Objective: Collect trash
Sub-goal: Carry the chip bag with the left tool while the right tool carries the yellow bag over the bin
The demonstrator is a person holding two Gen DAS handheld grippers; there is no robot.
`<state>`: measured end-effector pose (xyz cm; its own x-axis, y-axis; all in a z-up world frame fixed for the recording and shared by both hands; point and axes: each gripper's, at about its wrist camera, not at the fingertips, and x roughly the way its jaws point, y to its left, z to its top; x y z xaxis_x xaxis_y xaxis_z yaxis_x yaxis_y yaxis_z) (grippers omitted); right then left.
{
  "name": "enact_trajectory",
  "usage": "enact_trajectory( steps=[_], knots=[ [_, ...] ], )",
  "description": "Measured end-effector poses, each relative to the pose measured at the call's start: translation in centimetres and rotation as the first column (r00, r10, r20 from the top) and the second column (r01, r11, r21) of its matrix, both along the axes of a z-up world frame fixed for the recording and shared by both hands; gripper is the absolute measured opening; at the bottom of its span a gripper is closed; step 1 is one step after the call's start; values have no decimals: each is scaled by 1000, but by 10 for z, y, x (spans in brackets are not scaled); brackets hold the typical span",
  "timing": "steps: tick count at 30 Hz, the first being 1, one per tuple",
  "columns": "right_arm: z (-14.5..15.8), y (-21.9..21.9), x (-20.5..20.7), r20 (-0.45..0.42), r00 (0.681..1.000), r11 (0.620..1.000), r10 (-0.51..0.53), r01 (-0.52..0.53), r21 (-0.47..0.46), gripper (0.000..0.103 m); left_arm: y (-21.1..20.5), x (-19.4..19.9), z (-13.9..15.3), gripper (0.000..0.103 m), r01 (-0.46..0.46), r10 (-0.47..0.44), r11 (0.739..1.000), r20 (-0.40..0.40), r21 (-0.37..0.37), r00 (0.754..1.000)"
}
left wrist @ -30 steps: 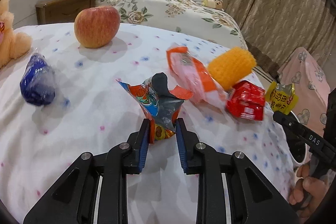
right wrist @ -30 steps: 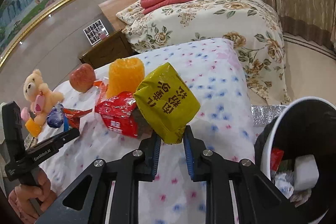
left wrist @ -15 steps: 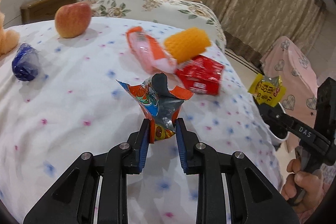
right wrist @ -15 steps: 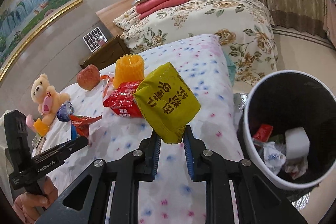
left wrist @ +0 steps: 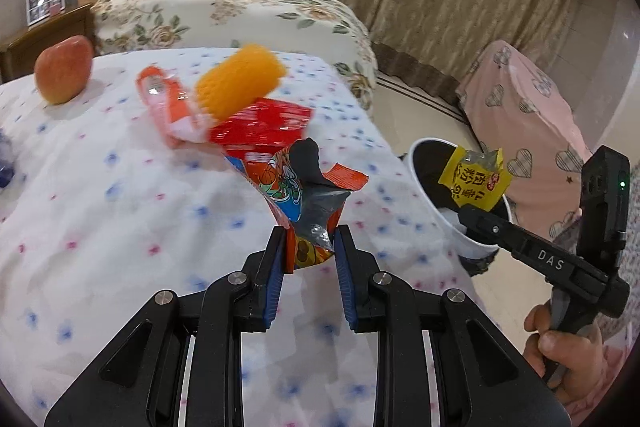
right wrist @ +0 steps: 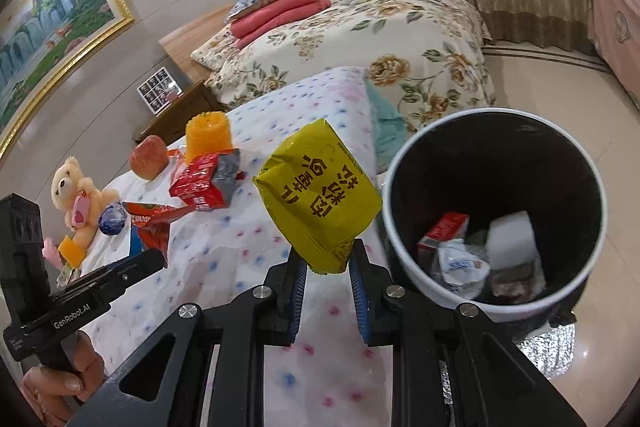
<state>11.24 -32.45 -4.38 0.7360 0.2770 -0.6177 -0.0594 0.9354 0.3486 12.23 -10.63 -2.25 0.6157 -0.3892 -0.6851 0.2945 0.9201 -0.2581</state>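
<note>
— What did the left gripper [left wrist: 310, 247] have between its blue ribbed pads?

— A torn orange snack wrapper [left wrist: 298, 195], crinkled foil with a silvery lining and a cartoon print, pinched at its lower end and flaring upward above the dotted bedsheet [left wrist: 100, 195].

— And the right gripper [right wrist: 327, 269]?

— Clamped on the bottom corner of a puffy yellow packet [right wrist: 318, 197], glossy plastic with dark characters, held just beside the round white-rimmed bin [right wrist: 404, 267]. Inside its black liner lay a red carton, a white block and crumpled paper.

— What lay on the bed?

— A red foil pack [left wrist: 260, 125], an orange-and-white sachet [left wrist: 168, 103] and a knobbly orange foam sleeve [left wrist: 240, 83], bunched together; a smooth apple [left wrist: 63, 69] sat well apart.
</note>
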Motion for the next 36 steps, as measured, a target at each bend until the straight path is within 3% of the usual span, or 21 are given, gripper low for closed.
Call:
enact_trajectory(
  steps=[36],
  knots=[
    [-11, -87, -20, -28, 983, 982, -183, 185, 44, 21, -115, 22, 2, 23, 207, -206, 977, -15, 52, 978]
  ],
)
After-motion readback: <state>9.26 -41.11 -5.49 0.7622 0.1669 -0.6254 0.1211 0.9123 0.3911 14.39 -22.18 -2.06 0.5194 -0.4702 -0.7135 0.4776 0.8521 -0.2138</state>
